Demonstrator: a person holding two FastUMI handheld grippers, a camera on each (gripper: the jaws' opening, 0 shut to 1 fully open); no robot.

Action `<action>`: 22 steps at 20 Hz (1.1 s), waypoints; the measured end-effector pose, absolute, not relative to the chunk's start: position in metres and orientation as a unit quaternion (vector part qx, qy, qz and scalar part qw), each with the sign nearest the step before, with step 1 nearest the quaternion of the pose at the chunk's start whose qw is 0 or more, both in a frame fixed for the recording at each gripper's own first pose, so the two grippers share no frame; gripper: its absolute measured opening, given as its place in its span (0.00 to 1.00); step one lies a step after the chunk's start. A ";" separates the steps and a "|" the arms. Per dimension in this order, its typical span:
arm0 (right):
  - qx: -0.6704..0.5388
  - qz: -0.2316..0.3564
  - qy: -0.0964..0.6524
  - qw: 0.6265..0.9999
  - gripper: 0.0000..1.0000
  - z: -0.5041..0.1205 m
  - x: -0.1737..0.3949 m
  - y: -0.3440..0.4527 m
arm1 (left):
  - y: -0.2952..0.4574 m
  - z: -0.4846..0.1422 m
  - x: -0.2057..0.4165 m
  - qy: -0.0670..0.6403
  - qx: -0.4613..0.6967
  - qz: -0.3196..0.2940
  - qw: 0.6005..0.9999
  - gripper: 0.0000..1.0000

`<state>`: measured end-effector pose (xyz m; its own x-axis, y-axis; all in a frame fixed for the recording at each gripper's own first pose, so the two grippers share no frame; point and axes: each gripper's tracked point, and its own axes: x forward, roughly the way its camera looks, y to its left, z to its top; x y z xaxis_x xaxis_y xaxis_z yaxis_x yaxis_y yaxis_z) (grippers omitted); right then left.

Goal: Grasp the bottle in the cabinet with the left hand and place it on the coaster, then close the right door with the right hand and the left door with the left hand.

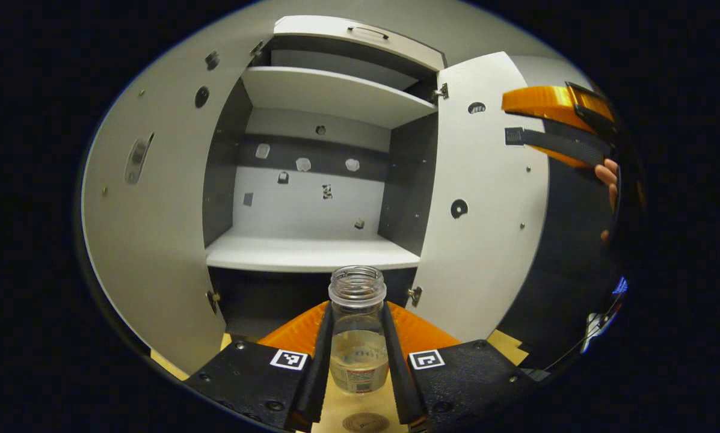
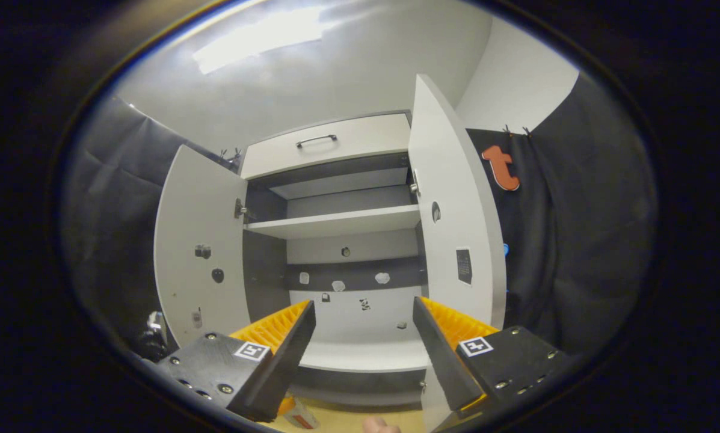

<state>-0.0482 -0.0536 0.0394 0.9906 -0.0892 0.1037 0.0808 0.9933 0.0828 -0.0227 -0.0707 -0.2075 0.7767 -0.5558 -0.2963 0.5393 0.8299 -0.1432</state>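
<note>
Left gripper: we see its fingers pressed against both sides of the bottle — closed on it.
Bottle: clear, uncapped, upright, with a little liquid low inside; we see it out in front of the cabinet, above the wooden surface.
Coaster: a round disc on the surface, just below the bottle's base in the left gripper view; whether the two touch we cannot tell.
Right gripper: fingers spread wide apart with nothing between them, facing the open cabinet.
Cabinet: white shelves bare; a drawer with a handle sits above.
Left door: swung open.
Right door: swung open — in the left gripper view we see the other gripper and a hand near its outer edge.
</note>
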 end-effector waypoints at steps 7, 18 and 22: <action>0.035 -0.049 -0.056 0.997 0.98 0.043 -0.057 -0.060 | -0.047 -0.296 -0.060 0.237 -0.048 -0.275 0.930 0.48; 0.025 -0.078 -0.055 0.995 0.98 0.045 -0.068 -0.076 | -0.052 -0.366 -0.089 0.283 -0.021 -0.276 0.918 0.48; 0.019 -0.084 -0.053 0.995 0.98 0.044 -0.071 -0.080 | -0.060 -0.377 -0.089 0.275 -0.015 -0.271 0.922 0.49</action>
